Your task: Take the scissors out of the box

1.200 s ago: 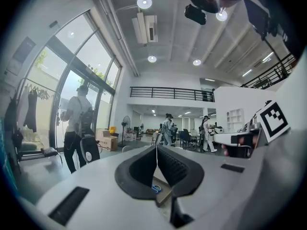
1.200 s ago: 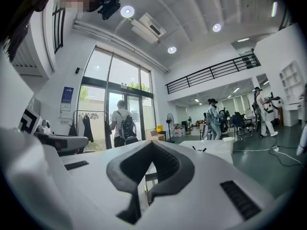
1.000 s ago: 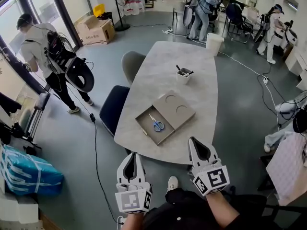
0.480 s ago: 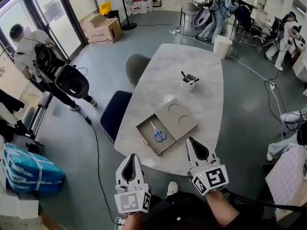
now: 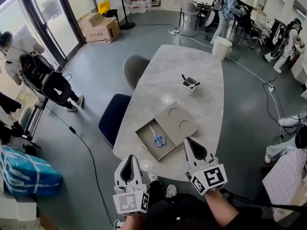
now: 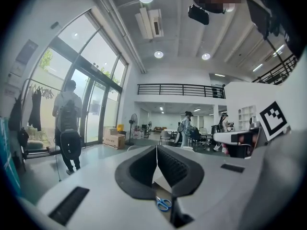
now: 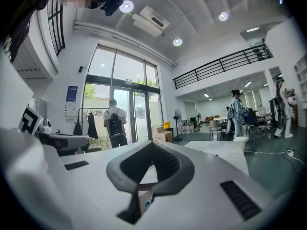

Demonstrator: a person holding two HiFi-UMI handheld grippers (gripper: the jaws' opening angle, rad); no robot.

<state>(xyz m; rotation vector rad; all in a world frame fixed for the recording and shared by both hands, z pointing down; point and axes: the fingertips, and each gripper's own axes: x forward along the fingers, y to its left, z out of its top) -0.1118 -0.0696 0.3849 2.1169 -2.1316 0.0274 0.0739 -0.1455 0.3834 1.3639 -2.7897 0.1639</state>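
Grey concrete floor [image 5: 249, 128] surrounds a pale, marble-patterned oval tabletop [image 5: 172, 66] in a big open office. Just off its near edge, the left gripper [image 5: 130, 157] and the right gripper [image 5: 188, 141] each have their jaws pressed together with nothing between them, pointing roughly level toward the tabletop.

Just beyond their tips sits a shallow grey cardboard box [image 5: 142, 140], open-topped. A flat grey panel with two round recesses [image 5: 178, 121] lies against its far right side. The blue-handled scissors [image 5: 156, 137] lie flat in the middle of the box, handles nearer the person and blades pointing away.

To reach well, I judge that one gripper should part its jaws before it arrives. It should tip downward over the box, come in above the walls and close across the handles or the pivot. The other gripper could steady the box's near wall so it does not slide. A white pen cup [image 5: 190, 85] stands well clear.
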